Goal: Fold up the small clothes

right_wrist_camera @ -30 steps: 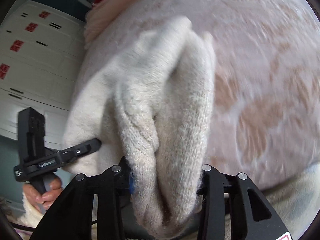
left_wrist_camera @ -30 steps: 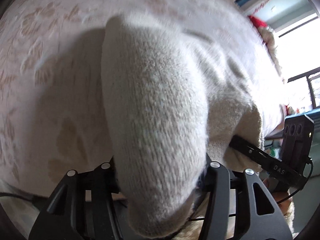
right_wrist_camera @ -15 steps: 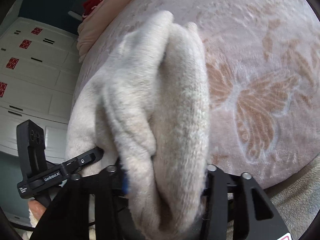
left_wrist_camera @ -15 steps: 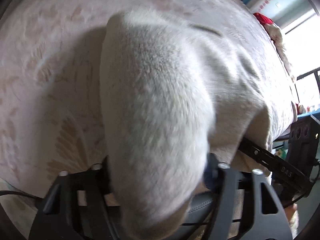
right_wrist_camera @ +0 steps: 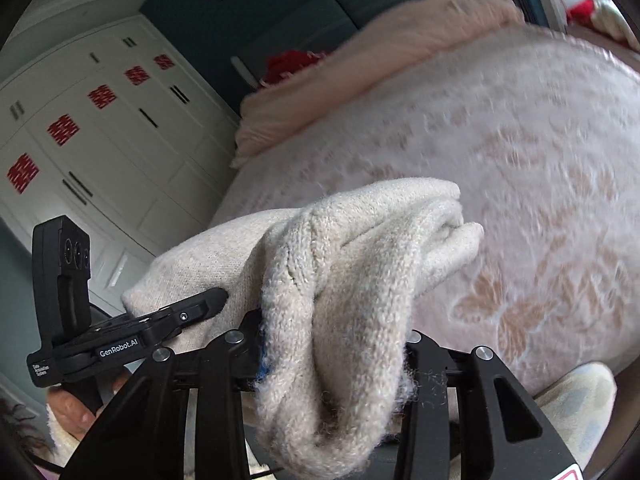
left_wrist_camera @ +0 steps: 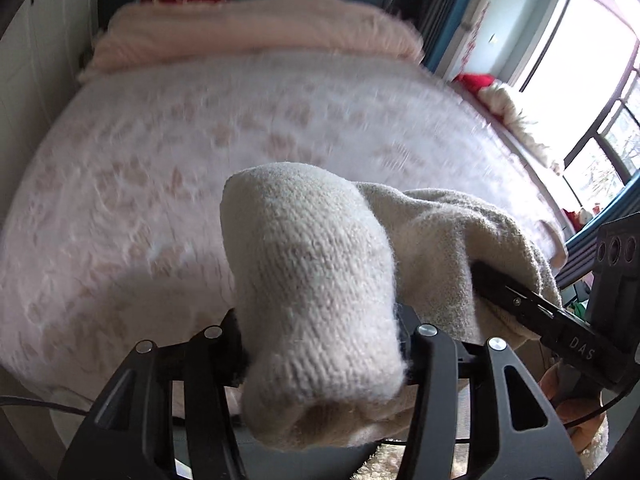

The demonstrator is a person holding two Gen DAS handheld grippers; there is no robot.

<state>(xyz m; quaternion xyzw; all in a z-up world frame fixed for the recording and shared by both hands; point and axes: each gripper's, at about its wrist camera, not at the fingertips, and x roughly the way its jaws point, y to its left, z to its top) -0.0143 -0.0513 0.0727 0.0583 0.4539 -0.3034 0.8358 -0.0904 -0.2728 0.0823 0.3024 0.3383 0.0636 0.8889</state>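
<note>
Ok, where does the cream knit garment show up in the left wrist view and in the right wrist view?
Left wrist: the cream knit garment fills the lower centre, bunched in the left gripper, and trails right to the right gripper.
Right wrist: it sits at lower centre in the right gripper and stretches left to the left gripper.
Shared landmark: the folded pink blanket at the far end of the bed.

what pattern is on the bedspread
Pale pink bedspread with tan butterfly-like motifs, clearest in the right wrist view.
</note>
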